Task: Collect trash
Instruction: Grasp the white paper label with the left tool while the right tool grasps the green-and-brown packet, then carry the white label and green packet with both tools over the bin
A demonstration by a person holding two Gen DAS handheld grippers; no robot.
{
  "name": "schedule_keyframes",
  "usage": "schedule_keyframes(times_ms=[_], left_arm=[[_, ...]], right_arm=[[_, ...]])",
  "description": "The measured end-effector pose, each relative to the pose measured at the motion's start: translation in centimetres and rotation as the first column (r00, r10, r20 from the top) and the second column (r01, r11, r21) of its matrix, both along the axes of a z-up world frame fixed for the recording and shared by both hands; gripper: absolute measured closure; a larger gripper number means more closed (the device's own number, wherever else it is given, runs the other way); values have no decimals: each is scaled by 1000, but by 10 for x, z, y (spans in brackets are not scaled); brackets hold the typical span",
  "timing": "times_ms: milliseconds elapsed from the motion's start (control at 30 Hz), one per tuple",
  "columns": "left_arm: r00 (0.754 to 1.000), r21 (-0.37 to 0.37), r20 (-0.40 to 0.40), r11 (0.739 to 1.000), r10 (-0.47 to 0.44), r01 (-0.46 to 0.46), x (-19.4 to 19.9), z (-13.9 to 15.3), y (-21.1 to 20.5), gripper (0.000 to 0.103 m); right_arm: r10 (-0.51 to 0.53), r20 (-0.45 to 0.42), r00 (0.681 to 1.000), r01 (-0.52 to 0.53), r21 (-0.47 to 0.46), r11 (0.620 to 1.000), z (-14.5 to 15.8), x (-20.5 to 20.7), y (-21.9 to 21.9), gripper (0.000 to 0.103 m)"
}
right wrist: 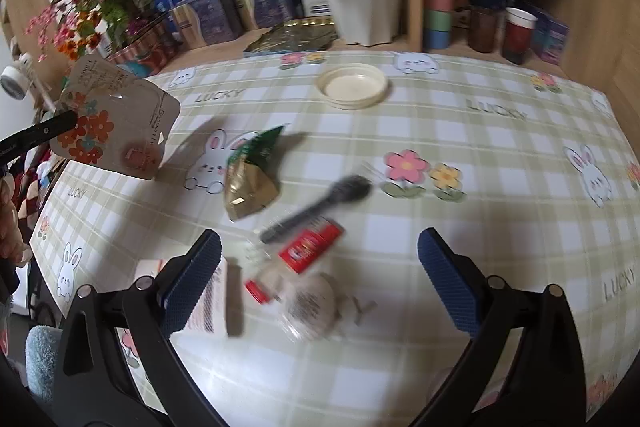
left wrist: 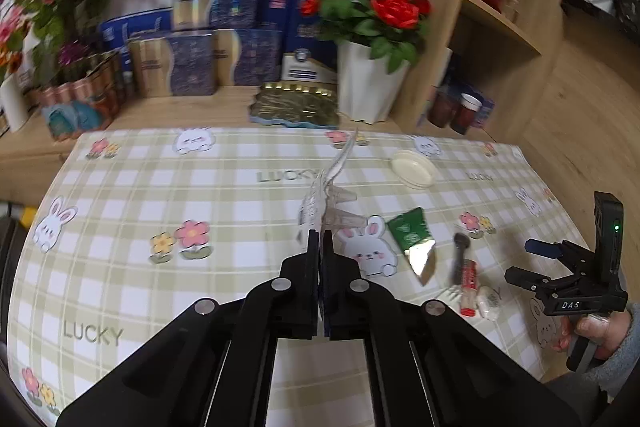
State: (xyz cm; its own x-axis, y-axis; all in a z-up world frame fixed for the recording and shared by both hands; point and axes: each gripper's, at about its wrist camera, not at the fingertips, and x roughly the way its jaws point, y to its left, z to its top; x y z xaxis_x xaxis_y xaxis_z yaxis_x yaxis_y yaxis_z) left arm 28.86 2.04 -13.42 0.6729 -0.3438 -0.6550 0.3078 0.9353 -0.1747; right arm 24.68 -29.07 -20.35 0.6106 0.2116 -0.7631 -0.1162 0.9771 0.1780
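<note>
My left gripper (left wrist: 320,239) is shut on a clear plastic blister pack (left wrist: 320,203), held edge-on above the checked tablecloth (left wrist: 160,187). The right wrist view shows the pack's flowered card (right wrist: 116,123) lifted at the left, with a left finger (right wrist: 40,133) on it. My right gripper (right wrist: 319,239) stands open over a red-and-white wrapper (right wrist: 312,247), a black plastic spoon (right wrist: 320,207) and a round white wrapped item (right wrist: 312,301). A green-and-gold packet (right wrist: 252,175) lies to their left, and a white lid (right wrist: 352,85) farther back. In the left wrist view the right gripper (left wrist: 528,261) is at the right, held by a hand.
A white pot of red roses (left wrist: 368,87), stacked blue and gold tins (left wrist: 192,67) and a green-gold tray (left wrist: 296,105) line the back of the table. A wooden shelf with cups (right wrist: 516,35) stands at the back right. A printed paper (right wrist: 216,291) lies under my right gripper's left finger.
</note>
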Motion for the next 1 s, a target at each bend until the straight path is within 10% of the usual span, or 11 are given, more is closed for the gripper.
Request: schedule_keyframes(times_ms=[600,800,1000], left_arm=[[997,-88,-71,996,29,-35,-1,-18,40,100],[999,-78,-24,997,27,-29,-12,-7,40,102],[1000,-98,12,995,28,-27,-23,12,41,102]], right_arm=[[101,-154,983,-109,-46,993,-35,97,73,23],[118,-201,973,-118,14,993,-40,98,71,72],[118,-137,984,-113,40,993,-21,79,64,76]])
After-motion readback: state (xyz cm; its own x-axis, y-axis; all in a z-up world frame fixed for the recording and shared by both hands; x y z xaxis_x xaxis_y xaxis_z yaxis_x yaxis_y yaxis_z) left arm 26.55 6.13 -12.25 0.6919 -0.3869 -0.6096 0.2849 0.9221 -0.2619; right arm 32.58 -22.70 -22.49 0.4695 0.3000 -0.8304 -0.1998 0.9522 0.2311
